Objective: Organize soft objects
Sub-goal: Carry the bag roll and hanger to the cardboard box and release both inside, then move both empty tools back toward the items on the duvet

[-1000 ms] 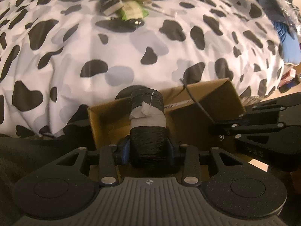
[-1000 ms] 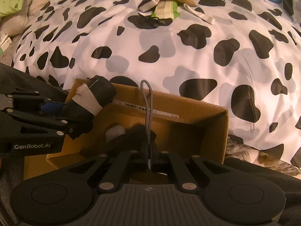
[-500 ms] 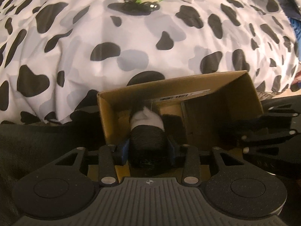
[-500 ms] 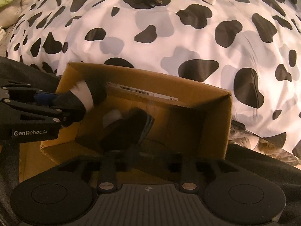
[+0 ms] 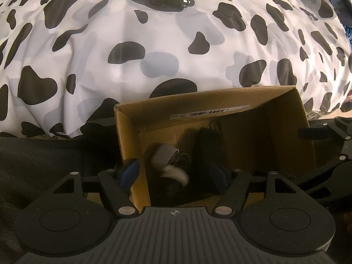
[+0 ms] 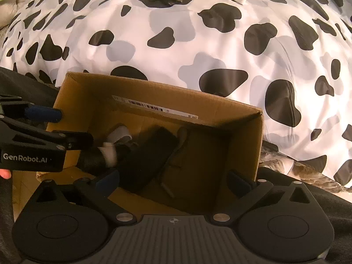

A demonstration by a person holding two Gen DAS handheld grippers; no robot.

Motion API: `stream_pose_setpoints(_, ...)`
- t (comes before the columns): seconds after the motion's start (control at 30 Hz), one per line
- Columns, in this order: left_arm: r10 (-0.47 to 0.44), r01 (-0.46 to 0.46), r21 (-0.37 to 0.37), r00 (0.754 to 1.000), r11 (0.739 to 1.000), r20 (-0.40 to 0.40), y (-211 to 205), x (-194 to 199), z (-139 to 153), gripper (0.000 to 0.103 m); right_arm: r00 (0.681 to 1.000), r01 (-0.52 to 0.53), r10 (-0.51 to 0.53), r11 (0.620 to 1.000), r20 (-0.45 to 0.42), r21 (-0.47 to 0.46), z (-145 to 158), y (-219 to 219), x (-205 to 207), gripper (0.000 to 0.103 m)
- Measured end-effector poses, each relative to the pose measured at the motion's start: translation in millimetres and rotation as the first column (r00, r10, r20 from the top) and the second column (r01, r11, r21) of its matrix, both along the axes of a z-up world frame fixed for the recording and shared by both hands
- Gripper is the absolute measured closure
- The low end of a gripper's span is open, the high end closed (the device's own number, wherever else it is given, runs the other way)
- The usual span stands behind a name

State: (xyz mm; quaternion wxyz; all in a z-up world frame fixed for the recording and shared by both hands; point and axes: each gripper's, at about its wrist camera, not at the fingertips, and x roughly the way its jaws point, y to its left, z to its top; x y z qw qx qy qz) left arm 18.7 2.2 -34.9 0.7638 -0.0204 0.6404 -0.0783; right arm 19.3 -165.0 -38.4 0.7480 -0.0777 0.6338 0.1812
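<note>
2 sets of tongs hang wide open and empty over your cardboard box (image 6: 242,154): left tongs (image 5: 176,172), right tongs (image 6: 176,179). The black-and-white rolled socks (image 6: 103,154) lie inside, nearer your left, long axis across the floor beside the flat black pouch (image 6: 149,154).

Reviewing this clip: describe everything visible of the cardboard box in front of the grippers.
The cardboard box is plain brown corrugated card, open at the top, standing against the cow-print bedcover. A long white barcode label runs along the inside of its far wall. Inside lie a rolled black sock with a white band and other dark soft items, too dim to identify. The open left gripper straddles the box's left wall; the open right gripper hangs over its near edge. Whether either touches the card is unclear.
</note>
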Motion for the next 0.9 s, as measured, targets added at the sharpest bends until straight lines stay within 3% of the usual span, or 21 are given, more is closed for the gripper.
stream_pose_setpoints(0.47,0.045,-0.044,-0.017,0.998,0.999,0.051,5.5,0.9,8.7,0.033,0.998,0.033,-0.034,0.999,0.051,0.008,8.6,-4.7,4.4,0.000)
stream_pose_setpoints(0.9,0.120,-0.117,-0.024,0.970,0.993,0.210,14.9,3.8,29.7,0.033,0.971,0.140,-0.141,0.990,0.194,0.019,28.2,-21.1,11.7,0.000)
